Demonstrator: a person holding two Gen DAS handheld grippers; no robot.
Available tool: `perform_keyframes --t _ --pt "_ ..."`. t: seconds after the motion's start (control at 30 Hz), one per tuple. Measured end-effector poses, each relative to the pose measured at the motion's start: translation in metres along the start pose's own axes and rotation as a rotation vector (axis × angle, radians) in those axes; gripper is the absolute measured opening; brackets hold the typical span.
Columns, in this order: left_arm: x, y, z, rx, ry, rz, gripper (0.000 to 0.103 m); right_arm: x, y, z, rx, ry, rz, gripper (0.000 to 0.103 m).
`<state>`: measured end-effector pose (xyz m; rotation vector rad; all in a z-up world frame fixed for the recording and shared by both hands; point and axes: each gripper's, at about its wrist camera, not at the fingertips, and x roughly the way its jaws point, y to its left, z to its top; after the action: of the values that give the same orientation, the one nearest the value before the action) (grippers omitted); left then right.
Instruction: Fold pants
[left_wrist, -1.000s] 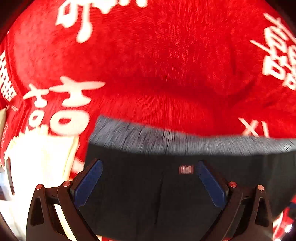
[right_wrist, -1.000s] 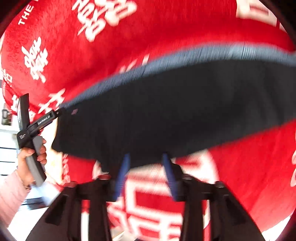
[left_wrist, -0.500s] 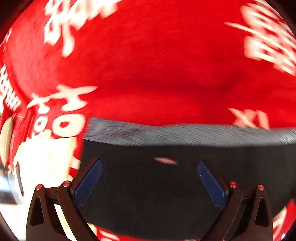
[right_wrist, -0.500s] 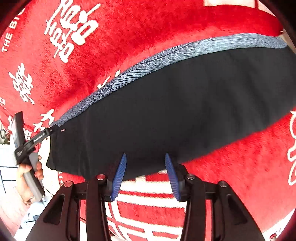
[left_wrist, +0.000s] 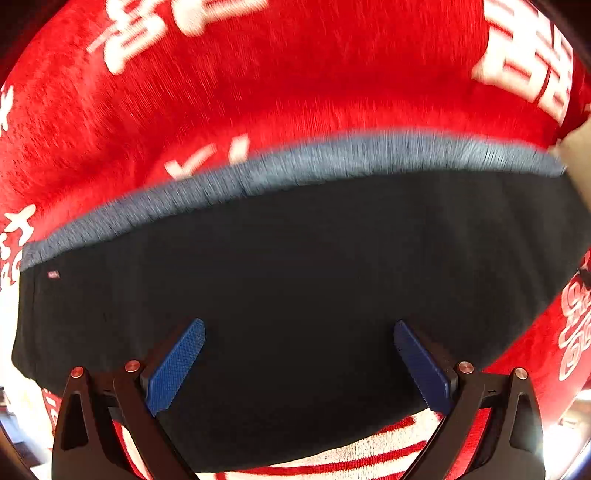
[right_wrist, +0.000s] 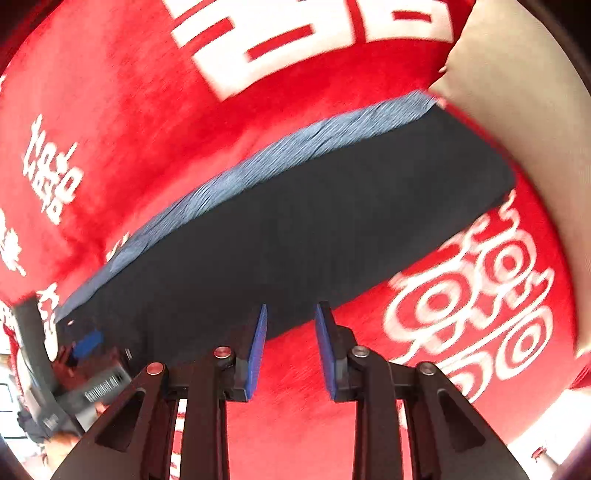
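Black pants (left_wrist: 295, 280), blue-grey waistband (left_wrist: 332, 162) at 12 o'clock, flat on red blanket (left_wrist: 258, 92). Left gripper (left_wrist: 297, 356) spread wide, empty. Right gripper (right_wrist: 290, 334) parted, empty. Right view only: other gripper at 8 o'clock.

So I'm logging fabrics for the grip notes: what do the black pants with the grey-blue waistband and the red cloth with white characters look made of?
Black pants: smooth matte knit, probably jersey. Grey-blue waistband: heathered and ribbed, likely elastic. Red cloth with white characters: fuzzy nap, looks like plush or velvet.

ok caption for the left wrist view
Open left claw over dark pants lying on a red blanket.
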<state>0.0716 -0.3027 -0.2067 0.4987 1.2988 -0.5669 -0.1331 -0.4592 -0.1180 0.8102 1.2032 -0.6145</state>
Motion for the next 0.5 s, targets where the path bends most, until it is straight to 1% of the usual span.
perform_keyframes --t 0.03,0.13,0.2,0.27,0.3,0.4,0.47,0.5 --pt "0.000 0.001 -0.002 -0.023 -0.019 -0.005 0.103 -0.001 -0.004 0.007 -0.002 -0.008 0.001 0.030" --pt "0.002 0.006 -0.005 -0.073 -0.020 -0.017 0.103 0.004 -0.008 0.038 -0.026 -0.046 0.047 0.030" --pt "0.004 0.004 -0.005 -0.078 -0.025 0.005 0.103 0.015 0.001 0.058 -0.057 -0.062 0.080 0.030" --pt "0.004 0.000 -0.005 -0.083 -0.031 0.022 0.103 0.034 0.016 0.076 -0.089 -0.063 0.114 0.030" --pt "0.004 -0.001 -0.006 -0.089 -0.031 0.027 0.103 0.041 0.017 0.083 -0.096 -0.056 0.114 0.030" --pt "0.002 -0.011 -0.007 -0.108 -0.027 0.032 0.103 0.061 0.003 0.102 -0.085 -0.031 0.061 0.030" --pt "0.002 -0.012 -0.009 -0.111 -0.034 0.036 0.103 0.063 -0.021 0.115 -0.037 -0.052 0.019 0.029" --pt "0.002 -0.012 -0.010 -0.110 -0.039 0.038 0.103 0.060 -0.038 0.123 -0.004 -0.078 -0.027 0.029"
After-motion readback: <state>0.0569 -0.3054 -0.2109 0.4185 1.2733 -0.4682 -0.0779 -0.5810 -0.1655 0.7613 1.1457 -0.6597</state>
